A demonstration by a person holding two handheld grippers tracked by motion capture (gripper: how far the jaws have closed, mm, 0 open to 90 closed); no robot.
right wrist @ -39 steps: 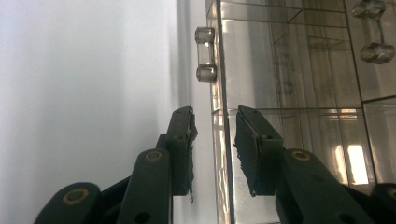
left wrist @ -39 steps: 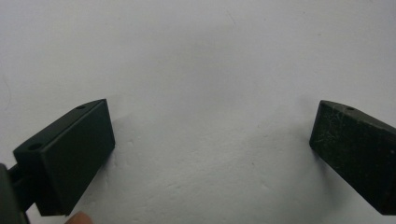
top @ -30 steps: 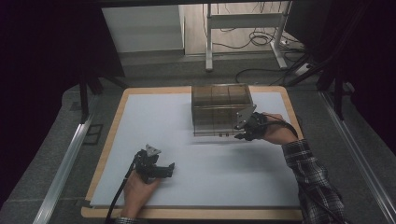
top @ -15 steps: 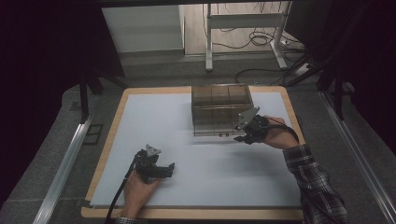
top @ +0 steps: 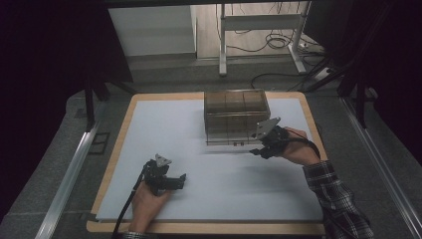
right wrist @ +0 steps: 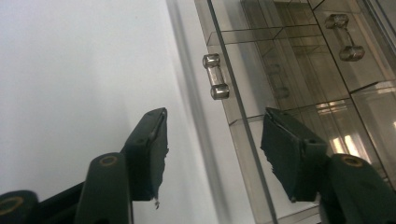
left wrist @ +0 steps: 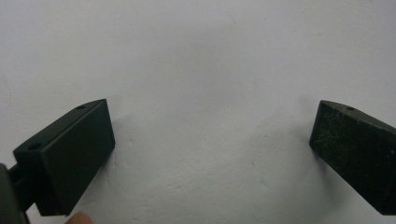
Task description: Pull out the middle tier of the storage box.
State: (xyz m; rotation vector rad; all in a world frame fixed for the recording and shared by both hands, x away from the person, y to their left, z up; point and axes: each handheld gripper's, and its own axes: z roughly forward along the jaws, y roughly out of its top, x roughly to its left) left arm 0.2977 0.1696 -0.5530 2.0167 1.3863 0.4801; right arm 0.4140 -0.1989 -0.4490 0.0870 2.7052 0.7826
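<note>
1. Right tool (top: 260, 148): your nearer one; jaws parted, gripping nothing. In the right gripper view they straddle the front edge of the smoked drawer box (right wrist: 299, 93).
2. Drawer handle (right wrist: 215, 82): a small metal bar just ahead of the right tool tips, apart from them, its long axis running along the drawer front.
3. Box: translucent brown, compartmented, standing on the worktop (top: 164, 129).
4. Left tool (left wrist: 212, 154): wide open, empty, well away from the box.
</note>
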